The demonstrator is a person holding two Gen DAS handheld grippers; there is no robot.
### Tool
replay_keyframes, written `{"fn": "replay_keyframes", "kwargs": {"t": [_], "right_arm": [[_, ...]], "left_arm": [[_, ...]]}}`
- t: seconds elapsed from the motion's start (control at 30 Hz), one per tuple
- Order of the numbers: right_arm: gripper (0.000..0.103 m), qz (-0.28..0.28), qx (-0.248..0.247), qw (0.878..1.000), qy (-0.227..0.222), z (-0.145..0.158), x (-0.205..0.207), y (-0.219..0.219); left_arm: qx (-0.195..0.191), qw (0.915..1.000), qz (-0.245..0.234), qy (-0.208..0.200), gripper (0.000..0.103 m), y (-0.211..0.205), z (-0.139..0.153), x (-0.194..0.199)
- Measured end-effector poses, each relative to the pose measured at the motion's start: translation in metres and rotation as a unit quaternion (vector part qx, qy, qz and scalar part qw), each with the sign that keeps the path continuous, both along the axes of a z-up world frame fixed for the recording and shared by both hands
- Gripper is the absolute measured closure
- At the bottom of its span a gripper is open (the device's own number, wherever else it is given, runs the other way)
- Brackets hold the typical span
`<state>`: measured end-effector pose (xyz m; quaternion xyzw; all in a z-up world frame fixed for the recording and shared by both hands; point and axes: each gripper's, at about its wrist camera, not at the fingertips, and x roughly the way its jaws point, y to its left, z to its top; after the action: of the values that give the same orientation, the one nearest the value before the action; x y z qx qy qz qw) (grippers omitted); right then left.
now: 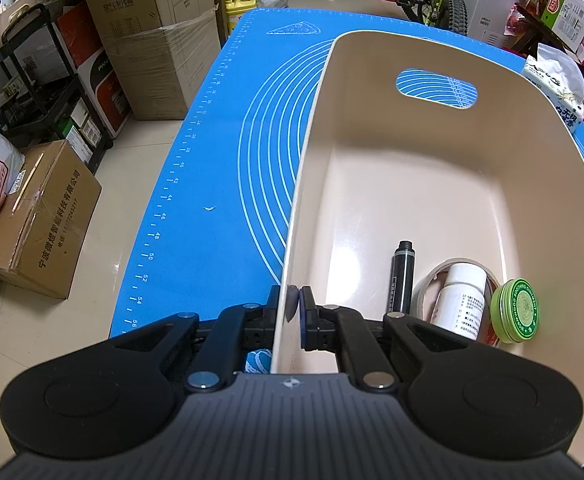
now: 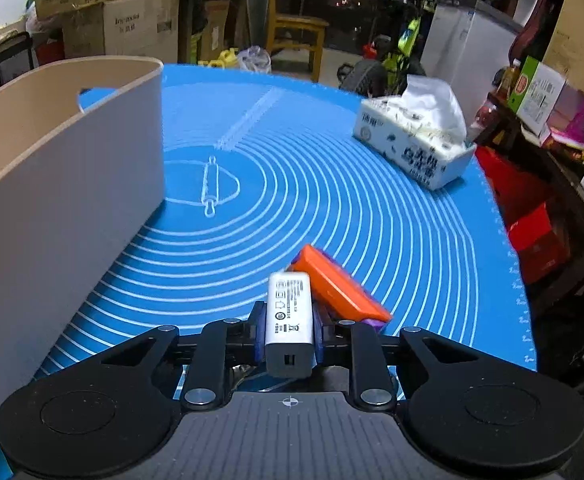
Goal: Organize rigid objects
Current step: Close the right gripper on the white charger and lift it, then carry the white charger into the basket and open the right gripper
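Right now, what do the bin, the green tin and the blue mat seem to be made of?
Bin: likely plastic, beige and semi-glossy; soft highlights on its floor, a moulded handle slot.
Green tin: probably metal; a shiny silvery band runs around its side under the printed lid.
Blue mat: looks like silicone or soft plastic, matte, lying flat with printed white rings.

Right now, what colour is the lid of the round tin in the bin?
Green, with pale lettering round its rim: the round tin stands on edge in the bin. Shows best in the left wrist view.

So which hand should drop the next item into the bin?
Right: its gripper already clamps the white charger beside the bin. The left gripper is pinching the bin's wall, steadying it.
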<state>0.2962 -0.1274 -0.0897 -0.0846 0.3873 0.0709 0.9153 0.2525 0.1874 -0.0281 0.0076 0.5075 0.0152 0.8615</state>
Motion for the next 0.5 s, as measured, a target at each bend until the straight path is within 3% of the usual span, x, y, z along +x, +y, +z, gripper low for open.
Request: {"fn": "replay_keyframes", "kwargs": {"t": [0.5], "right_arm": [[0.071,0.018,0.002,0.999,-0.043,0.049,-0.016,0.015]], "left_arm": [[0.000,1.0000,0.000,0.000,0.094,0.000,0.000,0.000]]}}
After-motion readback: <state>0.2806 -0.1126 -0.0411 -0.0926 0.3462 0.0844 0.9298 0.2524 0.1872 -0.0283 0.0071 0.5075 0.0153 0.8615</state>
